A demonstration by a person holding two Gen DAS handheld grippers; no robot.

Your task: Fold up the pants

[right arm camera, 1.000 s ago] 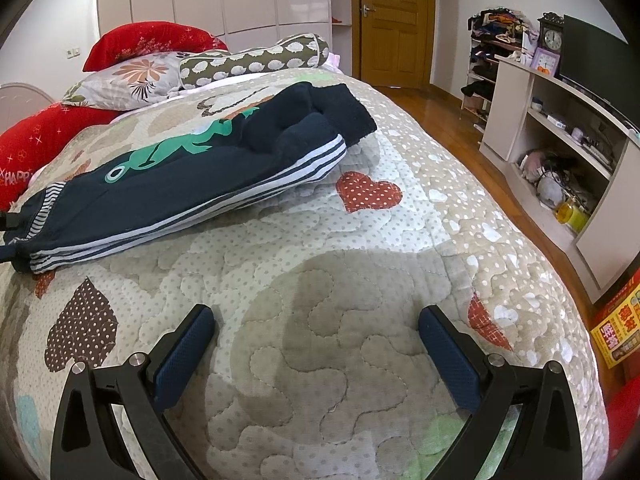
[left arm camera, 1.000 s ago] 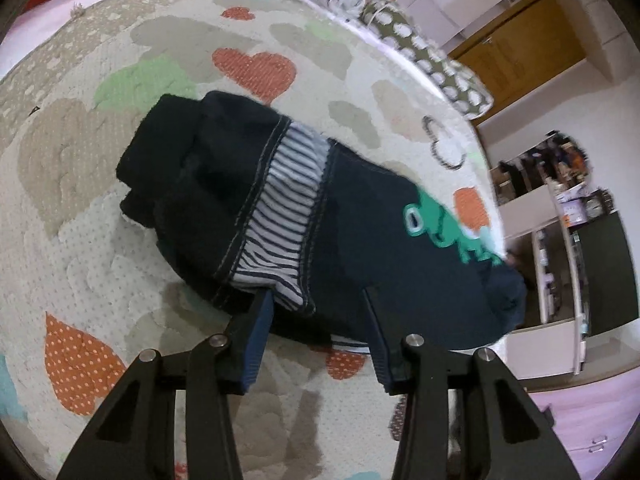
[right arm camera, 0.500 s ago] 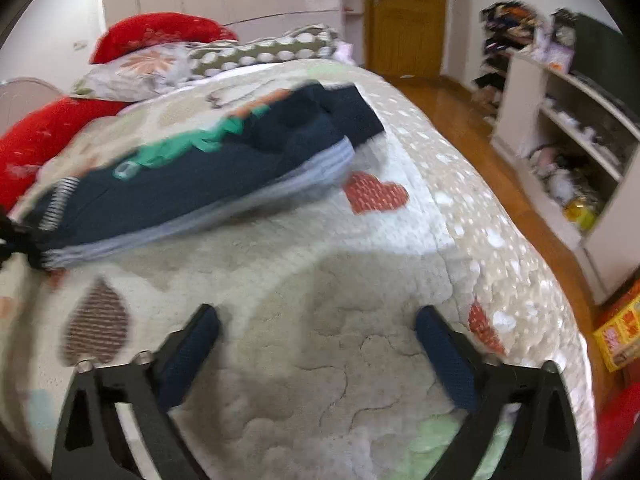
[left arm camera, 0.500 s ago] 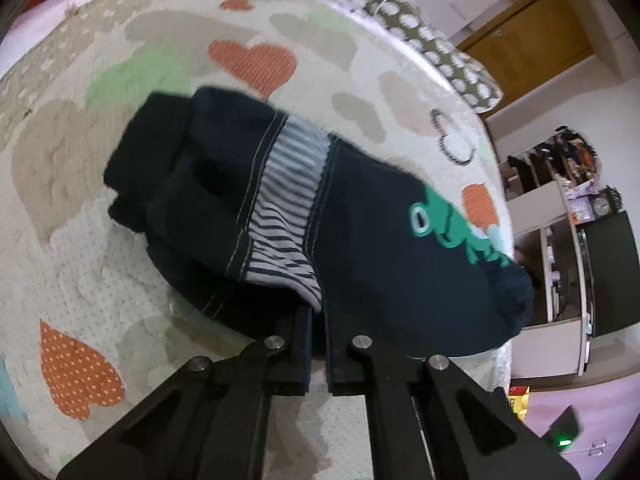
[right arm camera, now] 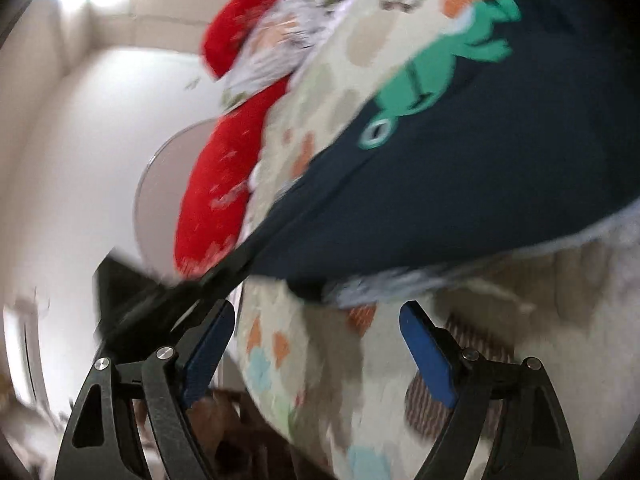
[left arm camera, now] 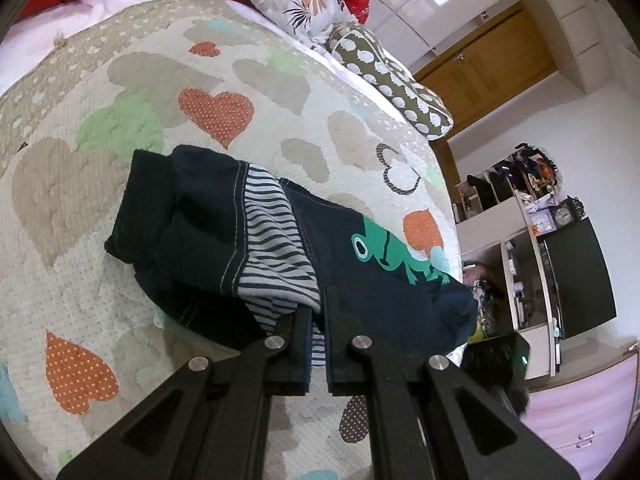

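Pants [left arm camera: 208,240]: dark blue pants with a green frog print [left arm camera: 396,252] are laid on the bed quilt [left arm camera: 132,80], already doubled lengthwise; the striped lining at the waist [left arm camera: 272,240] is turned outward.
Left hand-held gripper [left arm camera: 318,312]: the jaws are closed on the waist edge of the pants, with striped cloth pinched between them. This edge is probably held so that the waist end can be lifted and carried over toward the leg end.
Right hand-held gripper [right arm camera: 316,344]: the jaws are spread wide and nothing is between them. It is seen just below the edge of the pants [right arm camera: 460,184]; the view is blurred, so contact cannot be judged.
Reason for the placing: the quilt gives a flat, soft support, so the cloth is kept spread during the fold.
Containers: no container is used for the task. Shelves [left arm camera: 516,280] beside the bed hold small items, too small to be named.
Step judged: the next fold is about to be made.
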